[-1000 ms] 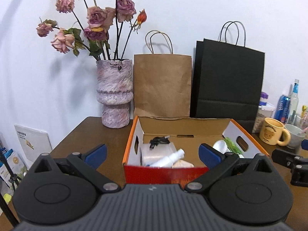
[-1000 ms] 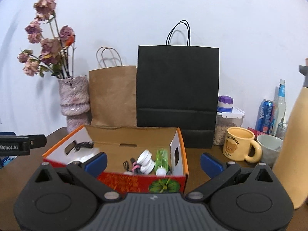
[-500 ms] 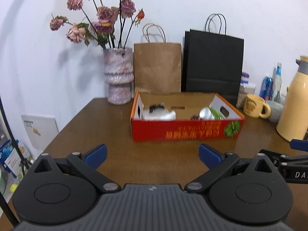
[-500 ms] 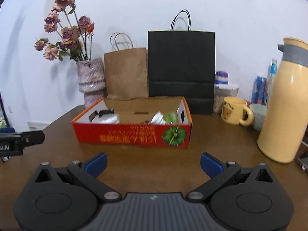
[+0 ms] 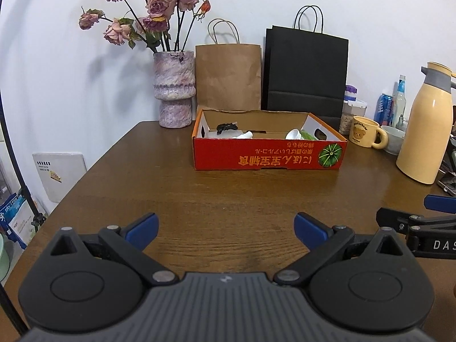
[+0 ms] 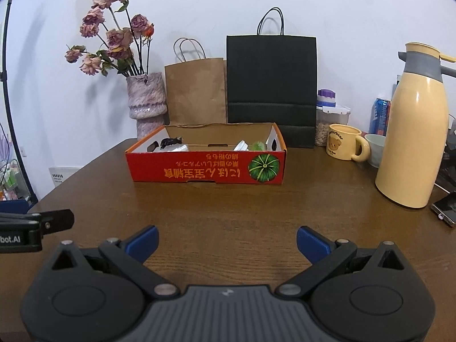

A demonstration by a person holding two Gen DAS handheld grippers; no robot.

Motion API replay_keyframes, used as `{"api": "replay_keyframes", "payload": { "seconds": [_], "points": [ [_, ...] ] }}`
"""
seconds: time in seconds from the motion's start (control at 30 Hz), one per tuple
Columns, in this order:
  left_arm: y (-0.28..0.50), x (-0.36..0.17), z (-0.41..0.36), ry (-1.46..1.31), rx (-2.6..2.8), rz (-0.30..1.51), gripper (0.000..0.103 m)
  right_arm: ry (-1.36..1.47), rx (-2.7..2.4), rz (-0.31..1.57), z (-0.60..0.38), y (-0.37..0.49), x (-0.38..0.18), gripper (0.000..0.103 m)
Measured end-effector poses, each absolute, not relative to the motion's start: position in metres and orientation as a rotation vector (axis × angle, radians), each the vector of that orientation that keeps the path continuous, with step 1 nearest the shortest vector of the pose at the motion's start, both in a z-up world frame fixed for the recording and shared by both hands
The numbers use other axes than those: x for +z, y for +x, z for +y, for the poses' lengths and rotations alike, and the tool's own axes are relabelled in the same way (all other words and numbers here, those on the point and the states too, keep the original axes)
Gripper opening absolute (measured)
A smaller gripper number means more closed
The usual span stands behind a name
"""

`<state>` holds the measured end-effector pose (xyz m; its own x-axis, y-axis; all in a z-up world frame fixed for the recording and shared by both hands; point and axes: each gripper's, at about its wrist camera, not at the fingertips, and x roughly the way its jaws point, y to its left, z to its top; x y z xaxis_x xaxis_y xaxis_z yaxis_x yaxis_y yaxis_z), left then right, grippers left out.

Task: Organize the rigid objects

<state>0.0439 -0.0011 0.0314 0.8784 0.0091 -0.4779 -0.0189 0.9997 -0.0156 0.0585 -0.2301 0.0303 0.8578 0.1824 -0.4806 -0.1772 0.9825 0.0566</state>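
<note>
A: Nearest first: what are the tools doing?

B: The left gripper (image 5: pixel 225 225) has its blue pads spread wide with nothing between them, low over bare wood; the right gripper (image 6: pixel 227 239) is the same, spread and empty; each shows at the edge of the other's view, so they sit side by side.

A: And relative to the red box?

B: Both are now well in front of the red box (image 5: pixel 269 155), with a broad bare stretch of the counter (image 5: pixel 228 196) between; a second ago they hung right over its open top, looking down on the contents; they have drawn straight back toward the person.

A: What does that tell you about the job?

B: I judge it nearly or fully done; the rigid things lie inside the red box: a black item (image 5: pixel 226 126) at its left end, white containers (image 5: pixel 295 134) and something green (image 6: pixel 258 146) at its right; nothing loose lies on the wood in front of the box.

A: Behind the box?

B: The vase of dried roses (image 5: pixel 173 88) behind its left corner; a brown paper bag (image 5: pixel 228 77) and a black paper bag (image 5: pixel 306 71) straight behind; to its right, a yellow mug (image 6: pixel 343 142) and a cream thermos jug (image 6: pixel 413 131), all standing untouched.
</note>
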Motion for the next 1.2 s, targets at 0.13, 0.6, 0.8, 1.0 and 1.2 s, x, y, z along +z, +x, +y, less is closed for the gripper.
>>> {"api": "replay_keyframes", "payload": {
  "seconds": [0.13, 0.6, 0.8, 1.0, 1.2],
  "points": [
    [0.0410, 0.0322, -0.0017, -0.016, 0.012, 0.497, 0.103, 0.012, 0.187, 0.504, -0.2314, 0.0543, 0.0309, 0.103],
    [0.0394, 0.0330, 0.0014, -0.018, 0.014, 0.498, 0.103, 0.010, 0.182, 0.504, -0.2337, 0.0532, 0.0331, 0.103],
    [0.0397, 0.0330, 0.0012, -0.018, 0.015, 0.499, 0.103, 0.013, 0.179, 0.509, -0.2356, 0.0536, 0.0316, 0.103],
    [0.0392, 0.0311, 0.0014, -0.018, 0.017, 0.501, 0.103, 0.012, 0.179, 0.514, -0.2360, 0.0545, 0.0300, 0.103],
    [0.0389, 0.0289, 0.0007, -0.018, 0.016, 0.504, 0.103, 0.013, 0.178, 0.521, -0.2361, 0.0556, 0.0275, 0.103]
  ]
}}
